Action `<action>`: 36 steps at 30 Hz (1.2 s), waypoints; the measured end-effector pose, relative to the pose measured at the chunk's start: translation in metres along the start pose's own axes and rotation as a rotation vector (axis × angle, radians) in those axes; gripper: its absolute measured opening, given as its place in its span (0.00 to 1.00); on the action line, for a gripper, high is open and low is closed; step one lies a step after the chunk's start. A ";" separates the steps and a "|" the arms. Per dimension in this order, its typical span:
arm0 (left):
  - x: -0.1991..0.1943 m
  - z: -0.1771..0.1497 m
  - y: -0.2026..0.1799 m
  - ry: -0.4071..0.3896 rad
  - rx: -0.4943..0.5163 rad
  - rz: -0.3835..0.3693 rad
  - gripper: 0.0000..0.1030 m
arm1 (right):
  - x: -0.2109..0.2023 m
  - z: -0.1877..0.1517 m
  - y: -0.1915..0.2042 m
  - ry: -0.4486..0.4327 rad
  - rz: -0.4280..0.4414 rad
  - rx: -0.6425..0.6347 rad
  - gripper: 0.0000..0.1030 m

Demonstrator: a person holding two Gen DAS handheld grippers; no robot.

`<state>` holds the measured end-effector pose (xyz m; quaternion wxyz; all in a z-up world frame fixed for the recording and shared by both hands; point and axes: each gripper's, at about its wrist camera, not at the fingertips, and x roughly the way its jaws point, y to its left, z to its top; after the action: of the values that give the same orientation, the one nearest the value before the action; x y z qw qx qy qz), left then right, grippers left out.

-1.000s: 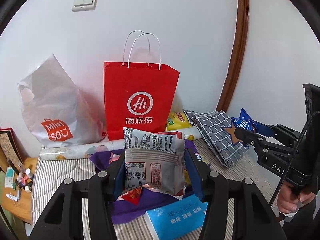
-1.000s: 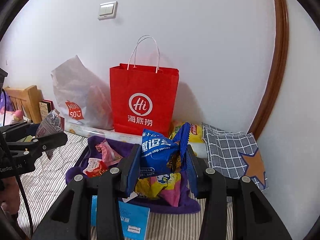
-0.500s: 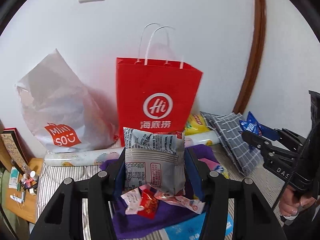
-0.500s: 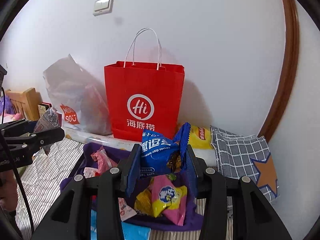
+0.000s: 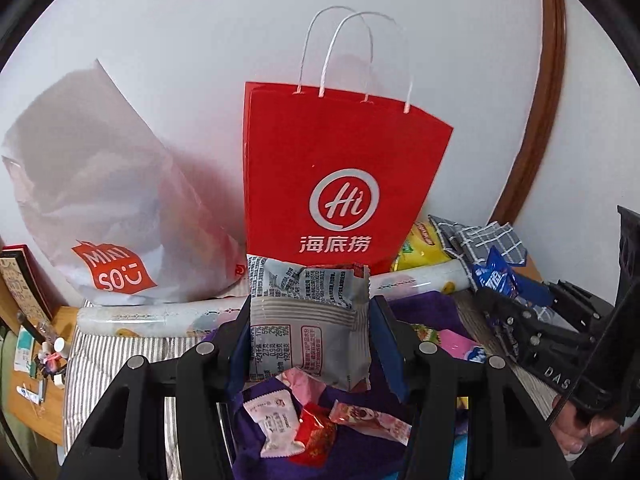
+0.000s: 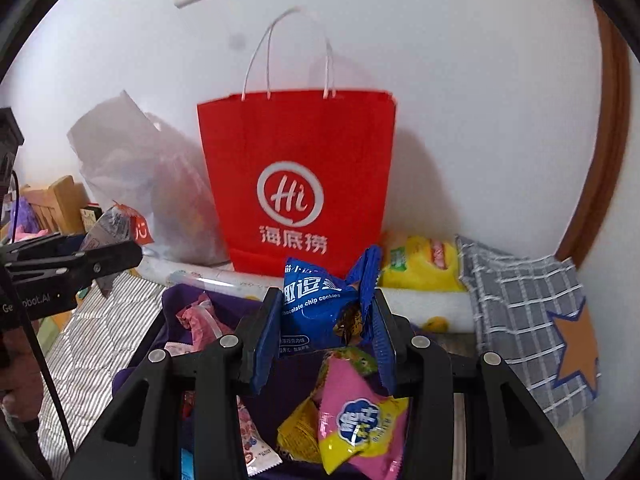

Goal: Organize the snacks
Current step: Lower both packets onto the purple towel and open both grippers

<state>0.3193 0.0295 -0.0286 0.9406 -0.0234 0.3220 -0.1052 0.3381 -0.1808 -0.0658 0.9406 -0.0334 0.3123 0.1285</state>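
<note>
1. The left gripper [image 5: 308, 336] is clenched on a grey snack packet [image 5: 306, 326] printed with nutrition text, pinched by its sides and held upright in the air.
2. The right gripper [image 6: 324, 320] is clamped on a blue chocolate chip cookie packet [image 6: 316, 304], also lifted, with one crimped end poking up past the right-hand finger.
3. Both packets hang above a purple cloth [image 5: 360, 452] spread on a striped bed cover [image 6: 92, 344]. Loose snacks lie on the cloth: pink and red sweets [image 5: 320, 428] under the left gripper, a pink and yellow packet [image 6: 360, 416] under the right.
4. Straight ahead of both grippers, against the white wall, a red paper bag [image 6: 296, 184] with white cord handles stands upright; its mouth is well above the level of the held packets.
5. Left of it slumps a white plastic shopping bag [image 5: 100, 200]. To the right lie a yellow chip bag [image 6: 420, 264] and a grey checked cloth [image 6: 520, 304].
6. This looks like the carrying step: each hand has picked one snack and is facing the red bag, which seems the likely destination, though I cannot be sure.
7. The next move would call for raising each packet over the rim, clear of the handles, then opening the fingers. The bag is light paper and could tip if nudged.
</note>
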 end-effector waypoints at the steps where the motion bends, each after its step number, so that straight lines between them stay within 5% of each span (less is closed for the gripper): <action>1: 0.004 0.000 0.001 0.007 -0.001 0.003 0.50 | 0.005 -0.001 0.000 0.009 0.005 -0.003 0.42; 13: 0.056 -0.011 0.015 0.104 -0.019 0.014 0.50 | 0.067 -0.031 0.016 0.143 0.058 -0.113 0.42; 36: 0.111 -0.044 0.005 0.261 0.007 0.011 0.51 | 0.103 -0.058 0.017 0.197 0.048 -0.178 0.43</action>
<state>0.3789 0.0119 -0.1309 0.8913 -0.0044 0.4414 -0.1033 0.3794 -0.1498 -0.1732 0.8954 -0.1216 0.3912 0.1745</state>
